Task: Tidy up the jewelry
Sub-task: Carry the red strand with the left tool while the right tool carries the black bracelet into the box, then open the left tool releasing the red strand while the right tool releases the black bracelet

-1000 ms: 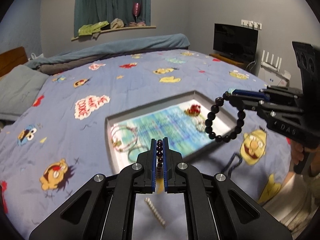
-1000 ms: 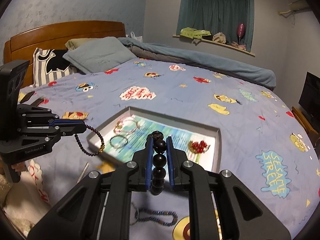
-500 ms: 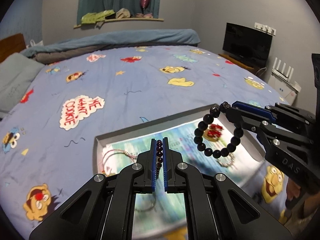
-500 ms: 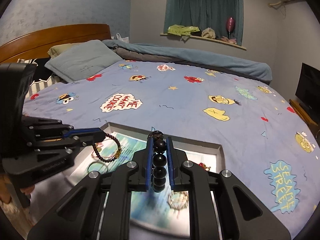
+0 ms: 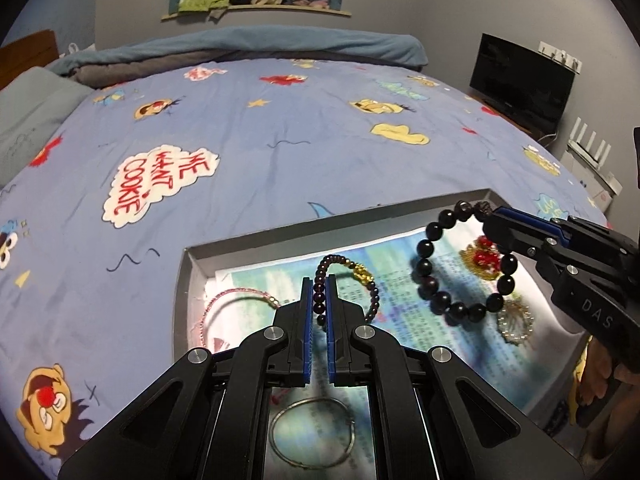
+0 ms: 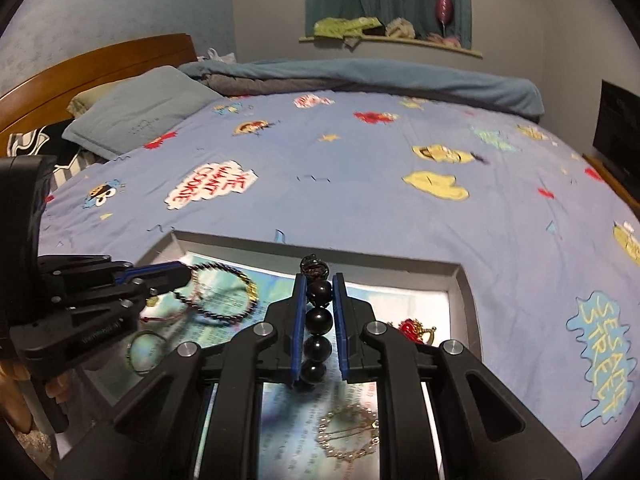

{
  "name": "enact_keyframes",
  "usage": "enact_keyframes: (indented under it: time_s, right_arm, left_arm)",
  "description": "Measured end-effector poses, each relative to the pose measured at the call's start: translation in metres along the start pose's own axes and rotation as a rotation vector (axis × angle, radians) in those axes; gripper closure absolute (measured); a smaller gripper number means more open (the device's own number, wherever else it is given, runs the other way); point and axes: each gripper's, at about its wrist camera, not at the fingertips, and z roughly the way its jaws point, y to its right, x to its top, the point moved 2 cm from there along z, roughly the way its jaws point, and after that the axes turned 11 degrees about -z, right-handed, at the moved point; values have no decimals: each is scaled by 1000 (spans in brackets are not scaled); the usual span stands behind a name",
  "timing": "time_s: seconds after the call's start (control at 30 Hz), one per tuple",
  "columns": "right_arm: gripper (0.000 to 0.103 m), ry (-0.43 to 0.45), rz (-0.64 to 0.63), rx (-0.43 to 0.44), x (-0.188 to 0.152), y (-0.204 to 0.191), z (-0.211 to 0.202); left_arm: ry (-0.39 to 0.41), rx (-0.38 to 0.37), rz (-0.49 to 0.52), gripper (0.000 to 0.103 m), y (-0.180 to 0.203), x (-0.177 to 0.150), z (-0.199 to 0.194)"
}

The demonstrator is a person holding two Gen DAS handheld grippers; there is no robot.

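Note:
A shallow grey tray (image 5: 320,224) lined with printed paper lies on the bed. My left gripper (image 5: 319,292) is shut on a thin dark-purple bead bracelet (image 5: 362,274) with a gold charm, hanging low over the tray's left half. My right gripper (image 6: 320,284) is shut on a bracelet of large black beads (image 6: 319,320), which hangs over the right half (image 5: 424,268). In the tray lie a pink string bracelet (image 5: 232,300), a silver bangle (image 5: 312,432), a red and gold brooch (image 5: 486,258) and a pearl ring brooch (image 6: 348,432).
The blue cartoon bedspread (image 5: 280,128) stretches all around the tray. A grey pillow (image 6: 136,116) and a wooden headboard (image 6: 92,64) sit at the far left. A folded blanket (image 5: 240,52) lines the far edge. A TV (image 5: 520,80) stands at the right.
Both grippers have moved forward and down with their bracelets, from short of the tray to low over its inside. The tray now looks larger and closer.

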Motion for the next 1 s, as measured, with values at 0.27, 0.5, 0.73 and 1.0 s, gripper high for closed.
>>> enact_keyframes:
  time_s: [0.27,0.5,0.73,1.0]
  right_arm:
    - [90,-48,-45,-38,-4,-5,10]
    - [90,-105,-112,-116,-7,-16,21]
    - [90,-115,-96,-101,-8,-13,27]
    - [89,-116,-71,-67,-8,-9,27]
  left_arm:
    - [1,10,45,97,5,-3,4]
    - [-17,31,74,96,8,-8,11]
    - [-32,41,83,96,9,-10,17]
    - [-40,35,71,95,6,-11,18]
